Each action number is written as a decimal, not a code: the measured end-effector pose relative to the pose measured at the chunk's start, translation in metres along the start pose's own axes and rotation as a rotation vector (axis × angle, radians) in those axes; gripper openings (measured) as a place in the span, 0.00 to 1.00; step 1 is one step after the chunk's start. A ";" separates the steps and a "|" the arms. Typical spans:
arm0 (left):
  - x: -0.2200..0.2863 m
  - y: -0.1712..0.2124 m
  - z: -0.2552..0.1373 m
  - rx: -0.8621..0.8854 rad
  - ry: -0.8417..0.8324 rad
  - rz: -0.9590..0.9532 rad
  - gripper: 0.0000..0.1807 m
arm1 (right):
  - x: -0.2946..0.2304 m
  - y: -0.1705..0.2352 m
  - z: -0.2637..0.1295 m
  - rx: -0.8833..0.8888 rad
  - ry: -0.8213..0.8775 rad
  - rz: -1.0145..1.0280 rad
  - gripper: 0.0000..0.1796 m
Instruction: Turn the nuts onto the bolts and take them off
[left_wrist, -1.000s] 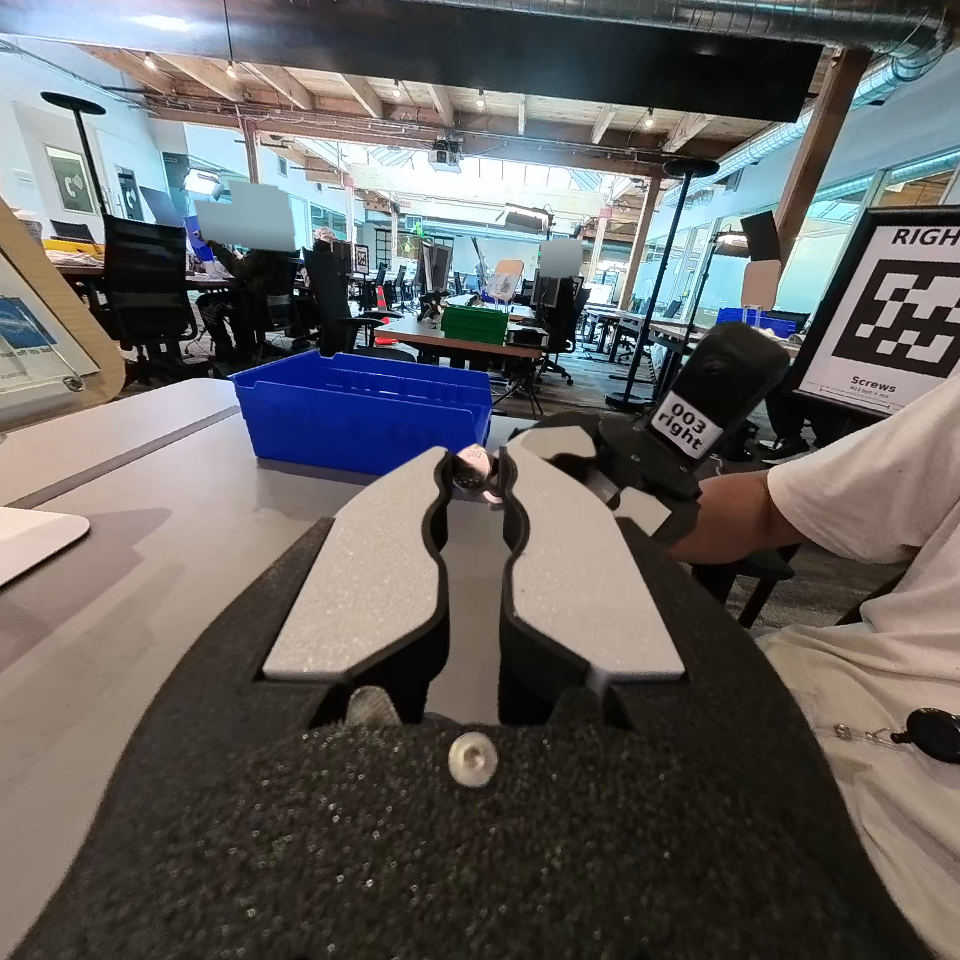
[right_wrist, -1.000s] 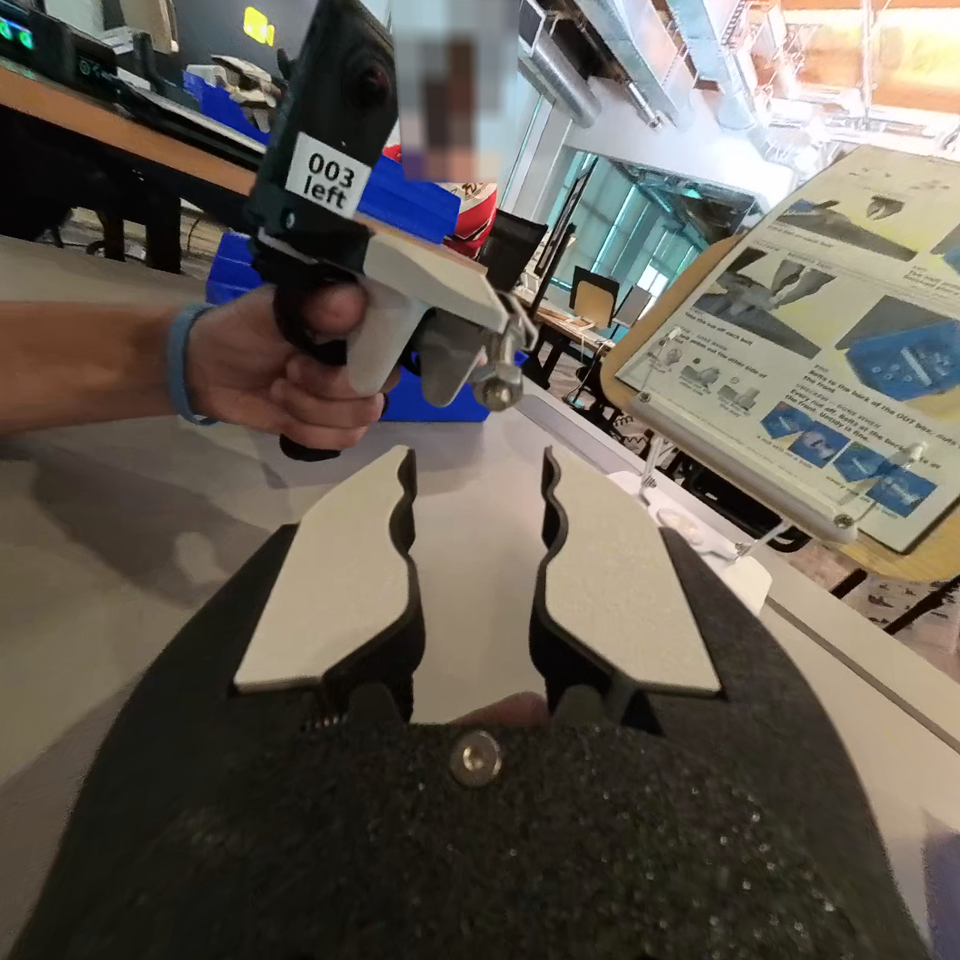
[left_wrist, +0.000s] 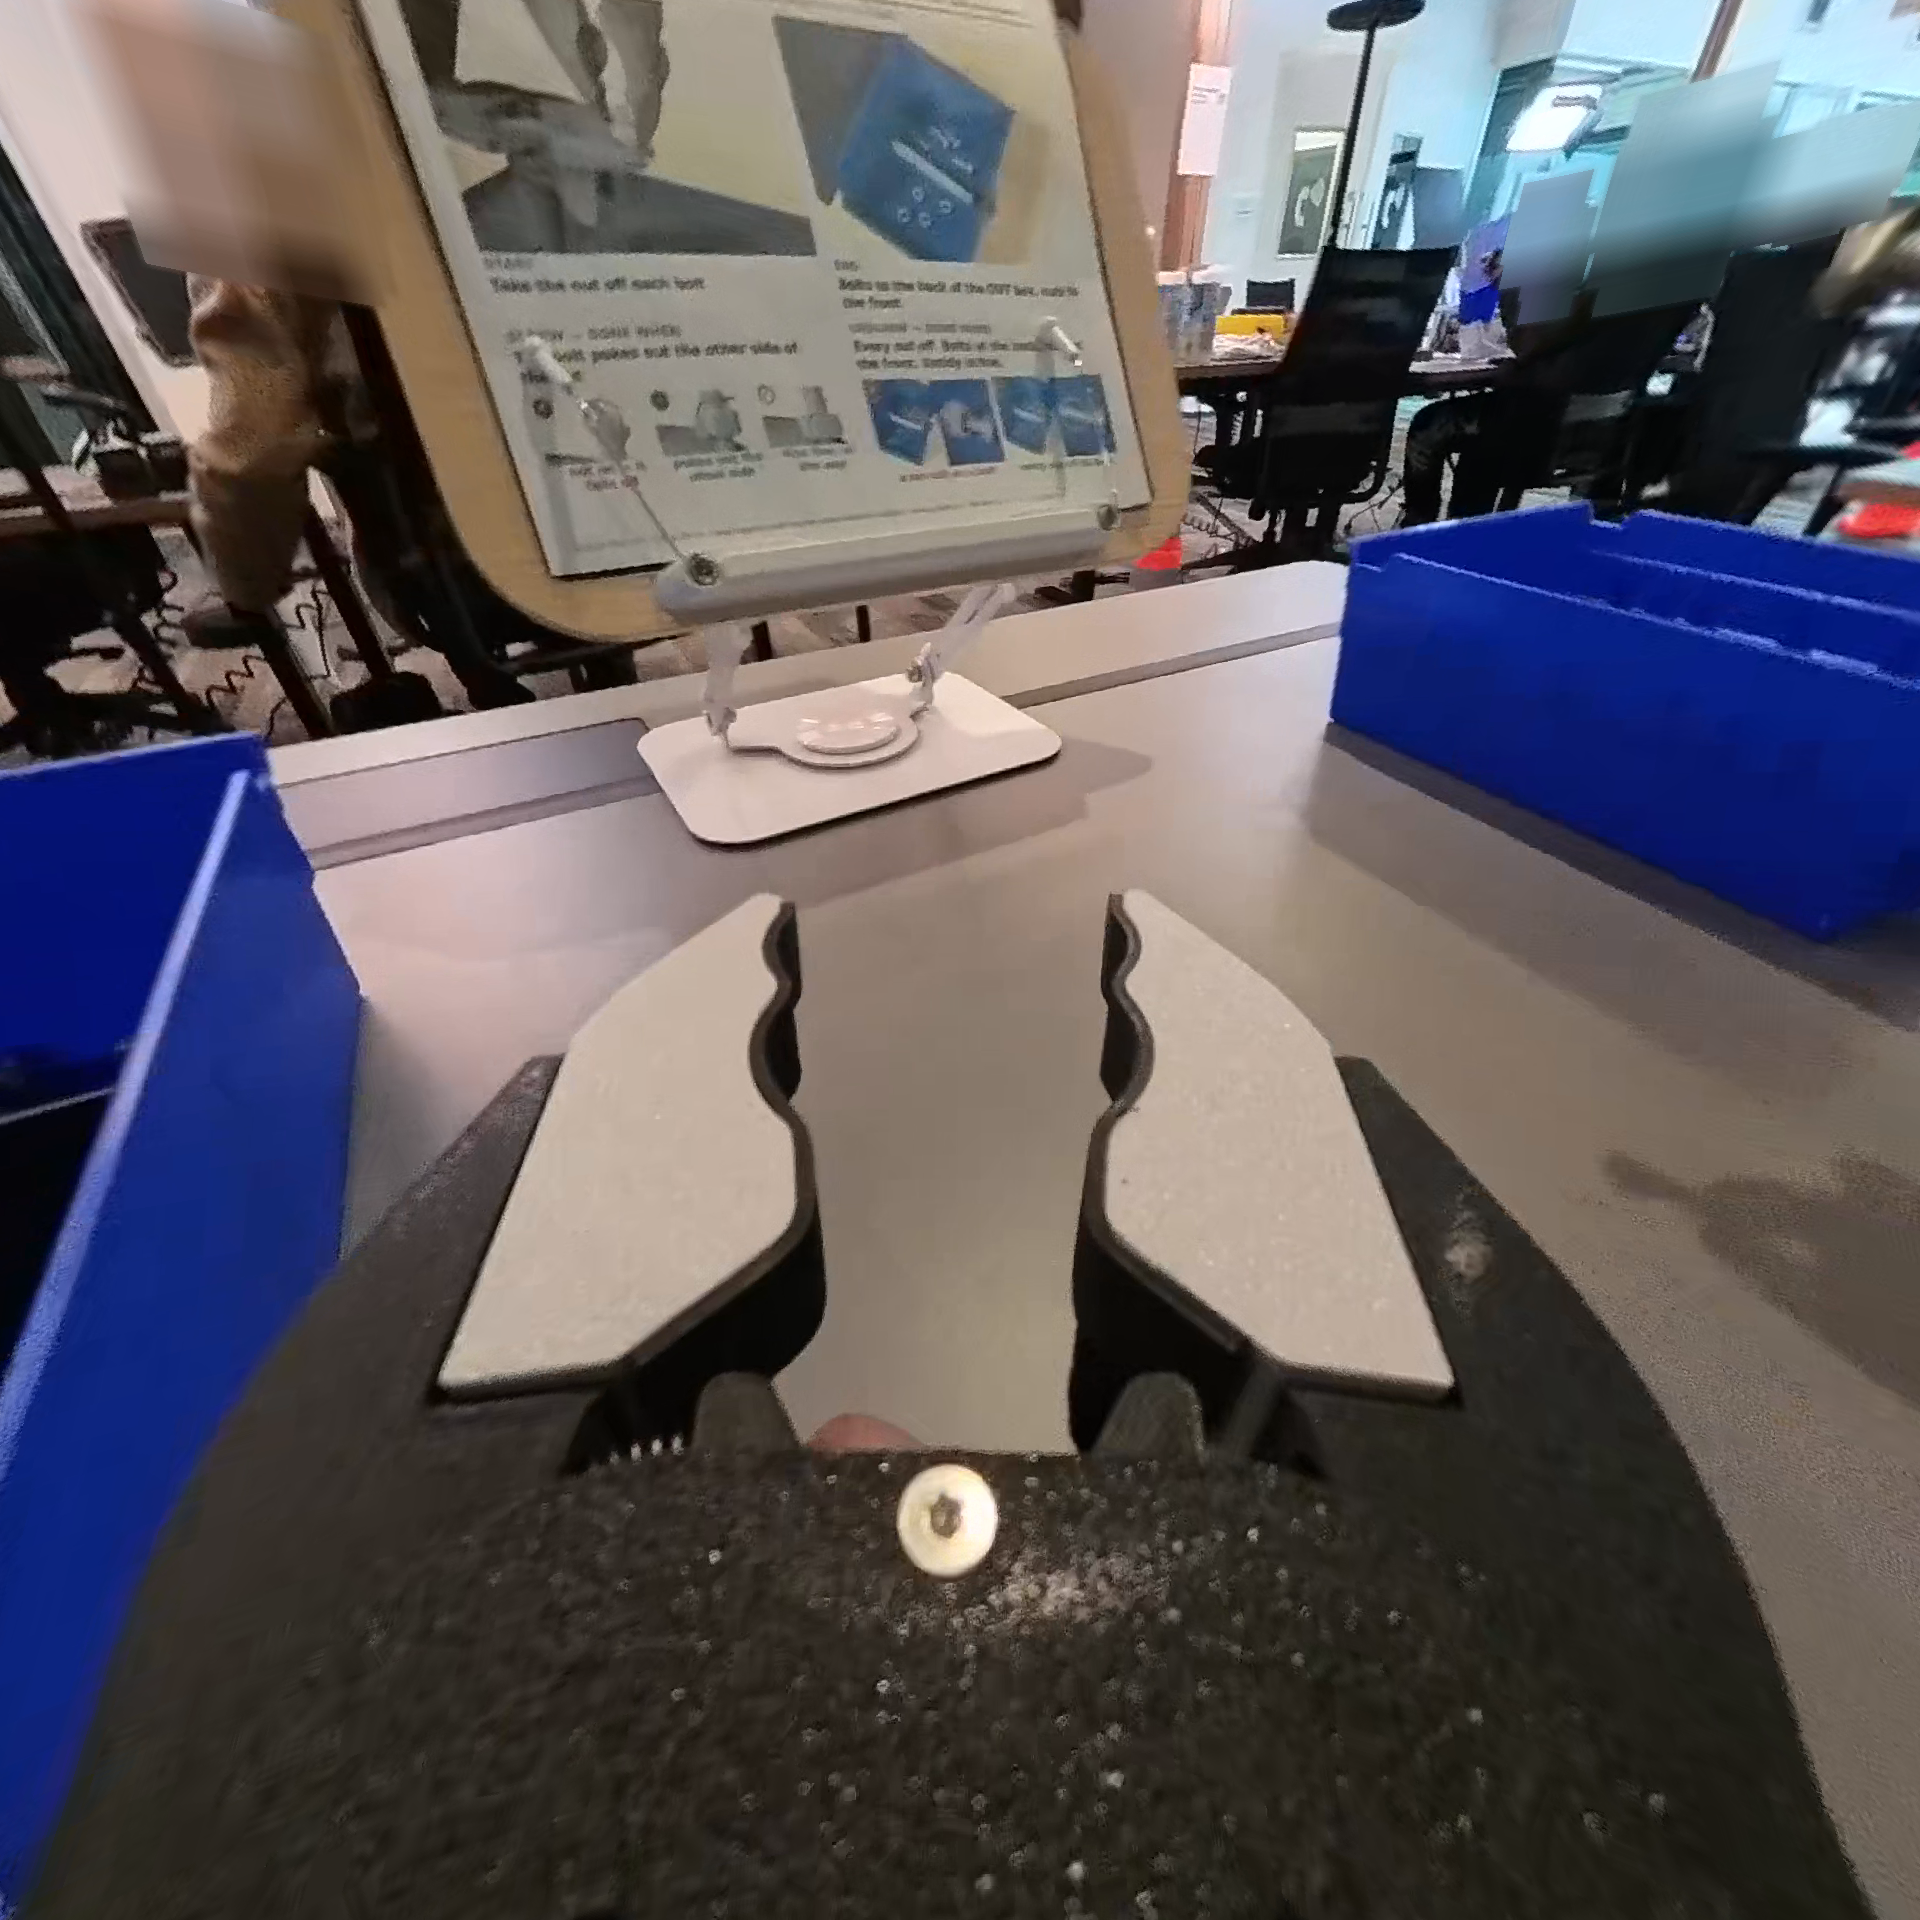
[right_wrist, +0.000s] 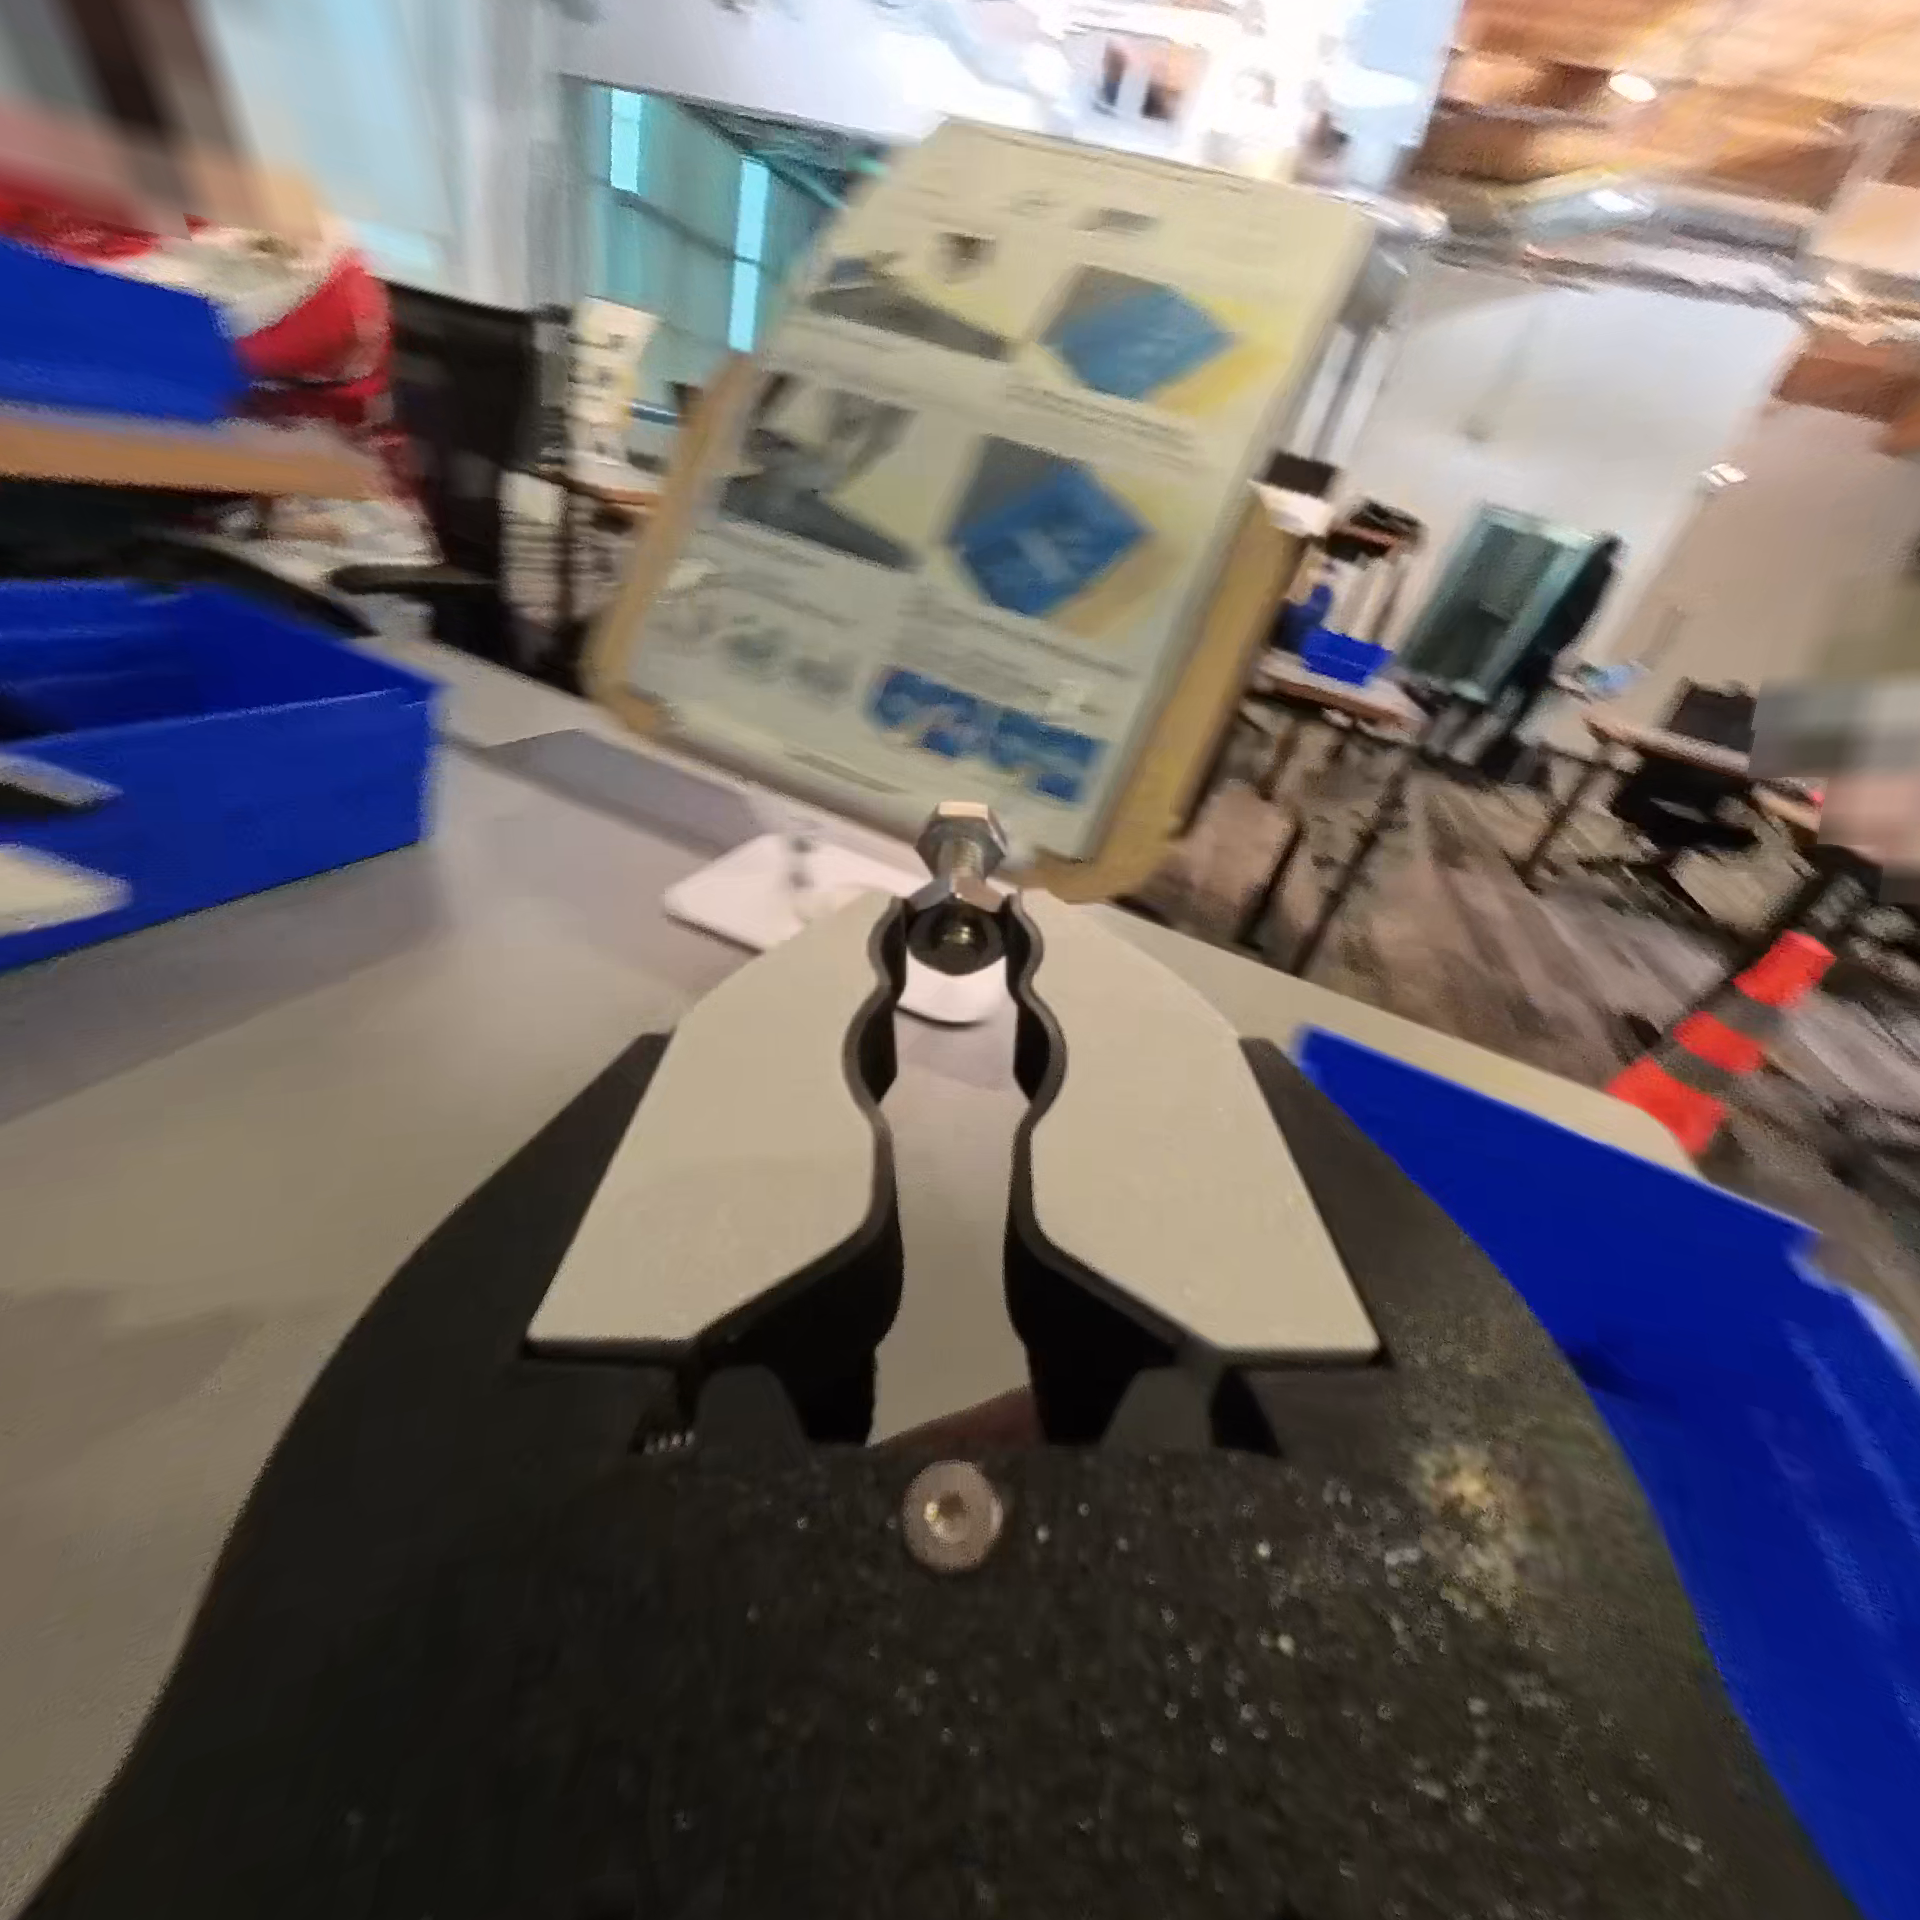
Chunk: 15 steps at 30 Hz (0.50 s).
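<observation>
**Bolt passed to right gripper; left gripper released**

The right gripper (right_wrist: 958, 914) is clenching a bolt (right_wrist: 958, 883) at its fingertips, a nut (right_wrist: 961, 828) sitting at the far end of the thread, held above the grey table (right_wrist: 312, 1039). The left gripper (left_wrist: 948, 914) is standing with jaws spread and nothing between them. Surroundings: a blue bin (left_wrist: 156, 1039) is lying just beside the left gripper on its left, a second blue bin (left_wrist: 1621, 727) farther right, and an instruction board (left_wrist: 769, 312) on a white stand (left_wrist: 847, 769) is standing straight ahead. Nothing is lying between either gripper and the board. Compared with a second ago, the left gripper is no longer holding the bolt and the right gripper, then spread empty, is now gripping it; both cameras are now facing the board.
</observation>
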<state>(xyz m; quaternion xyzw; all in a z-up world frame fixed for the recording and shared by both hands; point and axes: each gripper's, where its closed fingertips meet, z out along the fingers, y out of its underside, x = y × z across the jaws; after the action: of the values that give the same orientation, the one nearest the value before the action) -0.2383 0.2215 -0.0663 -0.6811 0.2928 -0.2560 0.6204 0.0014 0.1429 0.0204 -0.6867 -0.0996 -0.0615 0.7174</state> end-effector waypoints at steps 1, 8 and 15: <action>-0.003 -0.002 -0.001 0.008 -0.002 -0.022 0.31 | 0.036 -0.002 0.002 -0.031 0.049 0.032 0.10; -0.004 -0.006 -0.002 0.011 0.026 -0.070 0.30 | 0.214 0.131 0.030 -0.493 0.270 0.126 0.10; 0.006 0.000 0.000 -0.011 0.039 -0.013 0.29 | 0.239 0.246 0.042 -0.812 0.269 0.245 0.10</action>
<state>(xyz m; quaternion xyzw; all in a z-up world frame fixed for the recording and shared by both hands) -0.2343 0.2175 -0.0661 -0.6813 0.3019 -0.2715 0.6091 0.2861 0.2090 -0.1627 -0.9054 0.1088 -0.0989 0.3983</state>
